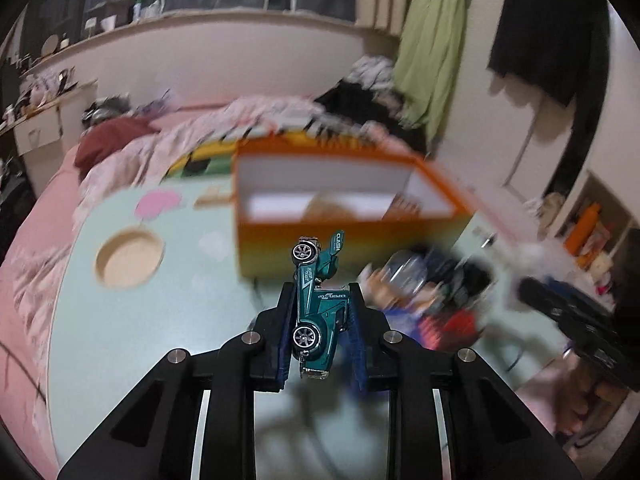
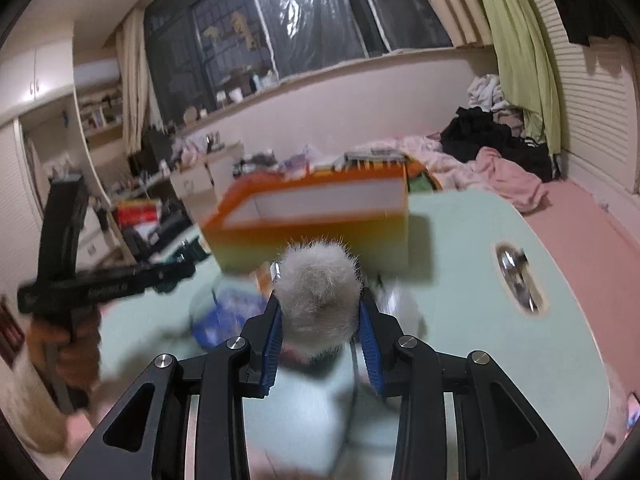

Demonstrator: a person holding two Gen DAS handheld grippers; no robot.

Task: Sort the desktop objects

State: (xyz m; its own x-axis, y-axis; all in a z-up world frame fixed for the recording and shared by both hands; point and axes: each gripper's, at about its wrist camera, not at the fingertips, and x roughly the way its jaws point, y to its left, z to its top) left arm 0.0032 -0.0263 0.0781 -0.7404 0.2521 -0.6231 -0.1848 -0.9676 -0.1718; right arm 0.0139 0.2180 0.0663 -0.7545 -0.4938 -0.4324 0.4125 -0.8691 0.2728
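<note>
My left gripper is shut on a teal toy car, held on its side above the pale green table. An open orange box with white inner walls stands just beyond it, with a tan object inside. My right gripper is shut on a grey fluffy pompom, held above the table in front of the same orange box. The left gripper body and the hand holding it show at the left of the right wrist view.
A blurred pile of small items lies right of the car, blue and red among them. The table has a round recess at left and a recess with a metal handle. A bed with pink bedding lies behind.
</note>
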